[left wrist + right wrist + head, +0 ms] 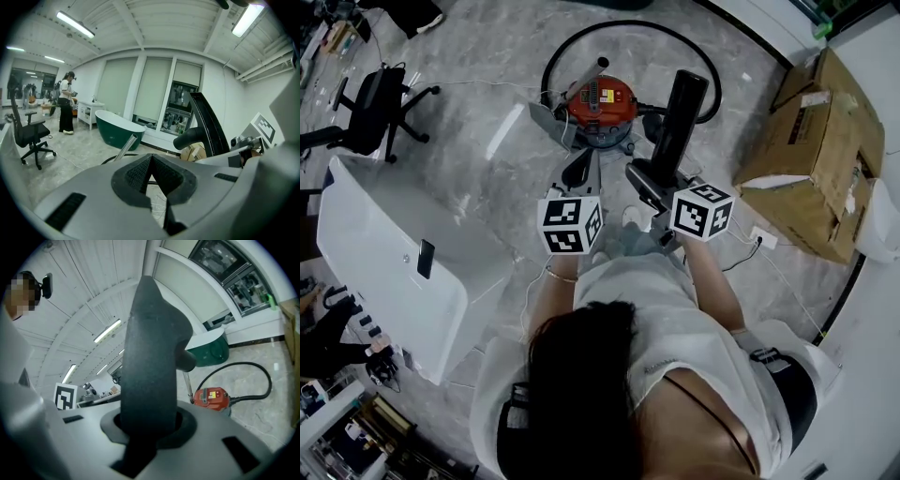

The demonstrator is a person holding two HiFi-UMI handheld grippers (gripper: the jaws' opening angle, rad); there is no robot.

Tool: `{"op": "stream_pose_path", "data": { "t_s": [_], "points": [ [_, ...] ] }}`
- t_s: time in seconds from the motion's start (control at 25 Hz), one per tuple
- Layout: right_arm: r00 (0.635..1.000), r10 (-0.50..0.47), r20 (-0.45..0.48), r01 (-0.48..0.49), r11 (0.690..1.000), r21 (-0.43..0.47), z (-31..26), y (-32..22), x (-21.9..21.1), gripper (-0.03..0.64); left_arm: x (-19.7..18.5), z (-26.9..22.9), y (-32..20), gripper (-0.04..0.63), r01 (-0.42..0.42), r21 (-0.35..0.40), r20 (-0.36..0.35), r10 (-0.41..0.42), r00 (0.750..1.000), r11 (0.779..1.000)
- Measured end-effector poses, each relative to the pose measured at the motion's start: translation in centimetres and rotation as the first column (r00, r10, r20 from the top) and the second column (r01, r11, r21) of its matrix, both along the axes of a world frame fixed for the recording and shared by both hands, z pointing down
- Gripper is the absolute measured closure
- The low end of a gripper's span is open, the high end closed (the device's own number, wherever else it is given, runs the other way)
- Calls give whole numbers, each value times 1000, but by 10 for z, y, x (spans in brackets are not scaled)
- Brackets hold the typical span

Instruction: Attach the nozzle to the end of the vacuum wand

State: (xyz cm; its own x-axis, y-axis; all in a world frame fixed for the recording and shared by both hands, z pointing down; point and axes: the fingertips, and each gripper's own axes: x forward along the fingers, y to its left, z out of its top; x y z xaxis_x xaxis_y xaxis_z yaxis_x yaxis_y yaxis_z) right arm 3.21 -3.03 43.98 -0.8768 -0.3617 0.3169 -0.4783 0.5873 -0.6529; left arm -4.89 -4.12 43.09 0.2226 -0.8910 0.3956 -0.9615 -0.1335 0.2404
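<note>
from above, the head view alone gives the layout: an office chair point(375, 111) well left of the red vacuum point(600, 101), the left gripper point(580, 167) between the vacuum and the person, the right gripper point(654, 180) just right of that, and a cardboard box point(814, 155) well right of the vacuum. the silver wand point(598, 73) sticks up tilted over the vacuum, and a black hose point(712, 84) loops behind it.

the left gripper view alone shows that gripper's jaws pressed together with nothing in them, and a person point(65, 108) standing far beyond the vacuum. the right gripper view alone shows its jaws pinching the lower end of the black nozzle point(154, 348), which rises just right of the vacuum and is apart from the wand.

in the left gripper view the gripper's own shell hides the vacuum, and only the wand's end shows above it. what the wand's lower end joins cannot be made out.
</note>
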Motion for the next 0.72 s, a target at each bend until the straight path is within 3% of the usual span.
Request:
{"op": "stream_pose_path", "data": {
  "t_s": [0.48,0.72],
  "points": [
    [996,-93,6,93,996,-10,2,-48,5,534,12,2,-48,592,42,-7,43,-42,998,999],
    [987,-145,63,147,989,-27,-1,-61,6,534,17,3,-60,592,68,-7,70,-68,995,998]
  ]
}}
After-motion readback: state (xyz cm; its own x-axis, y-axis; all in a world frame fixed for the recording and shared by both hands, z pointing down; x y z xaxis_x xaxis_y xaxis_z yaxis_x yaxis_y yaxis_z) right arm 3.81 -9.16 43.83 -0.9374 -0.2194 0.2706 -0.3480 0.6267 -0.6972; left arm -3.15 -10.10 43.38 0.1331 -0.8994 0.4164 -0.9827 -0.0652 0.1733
